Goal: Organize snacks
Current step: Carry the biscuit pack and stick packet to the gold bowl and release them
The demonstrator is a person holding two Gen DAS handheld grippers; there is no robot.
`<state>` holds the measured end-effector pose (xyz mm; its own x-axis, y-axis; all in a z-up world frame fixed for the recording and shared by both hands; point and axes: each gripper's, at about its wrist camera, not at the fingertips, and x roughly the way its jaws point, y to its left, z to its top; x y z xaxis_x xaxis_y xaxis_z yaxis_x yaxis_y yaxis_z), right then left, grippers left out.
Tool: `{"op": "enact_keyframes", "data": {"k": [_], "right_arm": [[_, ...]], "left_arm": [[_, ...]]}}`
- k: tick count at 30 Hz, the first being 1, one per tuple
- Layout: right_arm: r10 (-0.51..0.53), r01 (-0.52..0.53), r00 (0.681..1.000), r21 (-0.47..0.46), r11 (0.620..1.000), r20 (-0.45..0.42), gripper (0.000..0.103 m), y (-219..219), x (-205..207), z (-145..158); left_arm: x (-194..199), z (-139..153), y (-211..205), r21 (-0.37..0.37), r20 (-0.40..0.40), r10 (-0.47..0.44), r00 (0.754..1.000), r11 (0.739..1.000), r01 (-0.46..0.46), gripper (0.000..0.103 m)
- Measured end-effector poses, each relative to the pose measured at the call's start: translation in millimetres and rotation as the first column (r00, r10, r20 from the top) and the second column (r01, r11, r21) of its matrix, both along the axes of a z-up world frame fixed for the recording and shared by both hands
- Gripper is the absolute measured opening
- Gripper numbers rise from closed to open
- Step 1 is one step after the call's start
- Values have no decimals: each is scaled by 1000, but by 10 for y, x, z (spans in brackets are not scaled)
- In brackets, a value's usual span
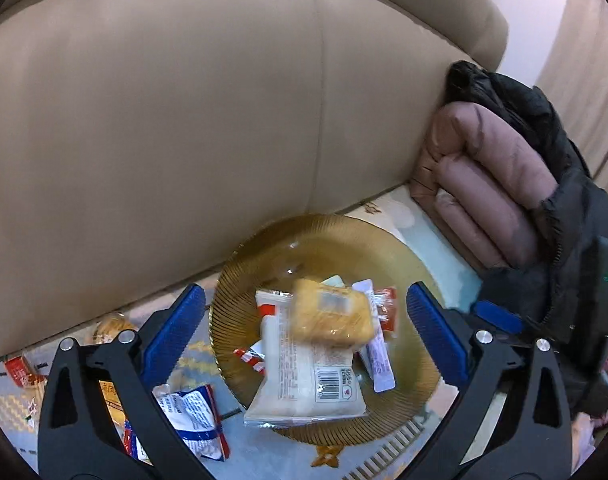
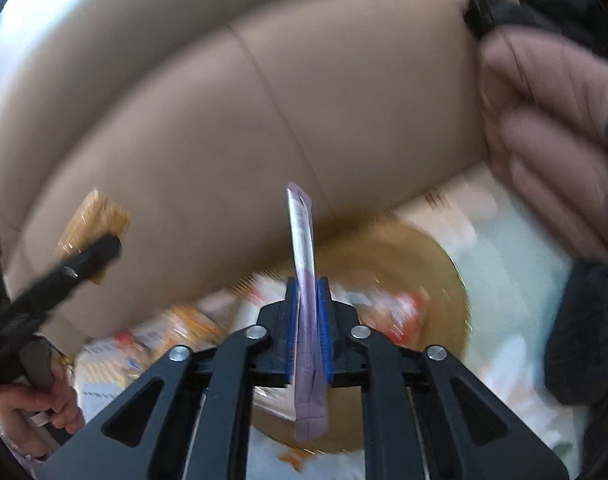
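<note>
Amber ribbed glass plate (image 1: 400, 412) – fine radial ridges. On it a golden-yellow wrapped cake (image 1: 332, 312) and a white packet with barcode (image 1: 304, 376). Beige leather sofa back (image 1: 183, 120). Dusty-pink quilted jacket (image 1: 488, 184) – black puffer jacket (image 1: 584, 216) over it. Pale-lilac sachet (image 2: 306, 280) between blue ribbed pads (image 2: 324, 320).

Beige sofa backrest (image 1: 183, 120) fills most of both views, vertical seam down the middle. Pink puffer jacket (image 1: 492, 184) piled at the right against the backrest, black jacket (image 1: 544, 128) draped over it. Patterned cloth (image 1: 263, 452) covers the seat, pale with yellow marks.
</note>
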<state>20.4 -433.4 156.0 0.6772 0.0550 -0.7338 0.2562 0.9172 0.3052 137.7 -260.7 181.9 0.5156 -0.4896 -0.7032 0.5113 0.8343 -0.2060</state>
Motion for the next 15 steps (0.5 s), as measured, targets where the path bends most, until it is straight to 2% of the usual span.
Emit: {"op": "enact_keyframes", "data": {"k": [1,2,5,10,15], "right_arm": [[-38,38,999,-8,999,-31,88,-41,-7,-77],[-68,68,997,-4,998,-20,97,-85,-50,-106],[-113,110,993,79,991,26,97,-232,-201,-144],[-169,161,984,116,980,55,97,-261,-302,-61],[-190,173,972,125,977,136,98,-114,-315,233]], "left_arm": [[-16,-11,27,-2,7,12,1000,1000,-12,100],[-1,-10,69,-4,8,17,1000,1000,-17,100],[23,20,198,7,10,40,999,999,-40,100],[50,177,458,39,59,81,995,996,-84,100],[4,343,932,49,98,140,985,988,-145,100]]}}
